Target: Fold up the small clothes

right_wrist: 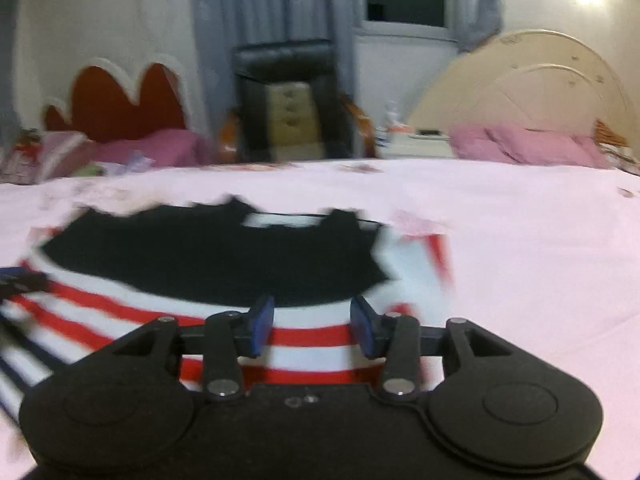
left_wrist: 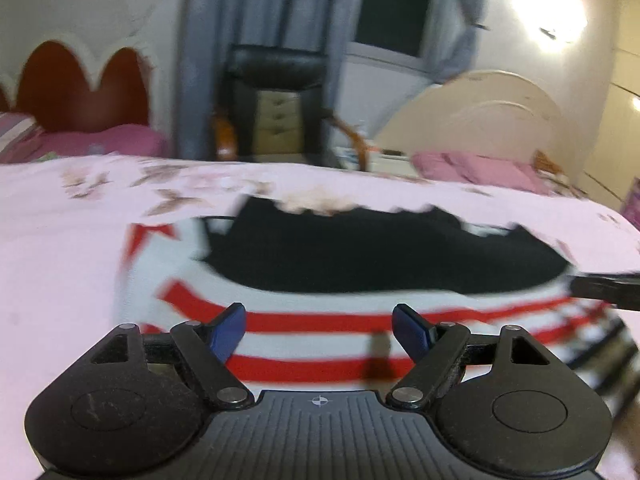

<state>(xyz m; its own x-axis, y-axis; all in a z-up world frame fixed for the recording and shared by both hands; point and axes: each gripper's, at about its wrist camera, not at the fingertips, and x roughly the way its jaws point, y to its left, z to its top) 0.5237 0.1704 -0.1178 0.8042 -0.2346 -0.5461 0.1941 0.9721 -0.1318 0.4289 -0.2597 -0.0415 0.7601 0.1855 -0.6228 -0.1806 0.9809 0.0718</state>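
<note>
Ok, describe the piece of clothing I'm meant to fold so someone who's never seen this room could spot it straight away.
Start at the big bed with the pale pink bedspread. Lying spread out on it, near the front edge, is a small garment. It is the only thing there with a black upper part above red and white stripes.

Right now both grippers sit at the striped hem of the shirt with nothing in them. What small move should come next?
Probably lower both grippers onto the near hem and pinch it. The shirt lies flat on the pink bedspread, black part away, and the left gripper and right gripper both show open jaws over the red and white stripes, apparently gripping no cloth.
</note>
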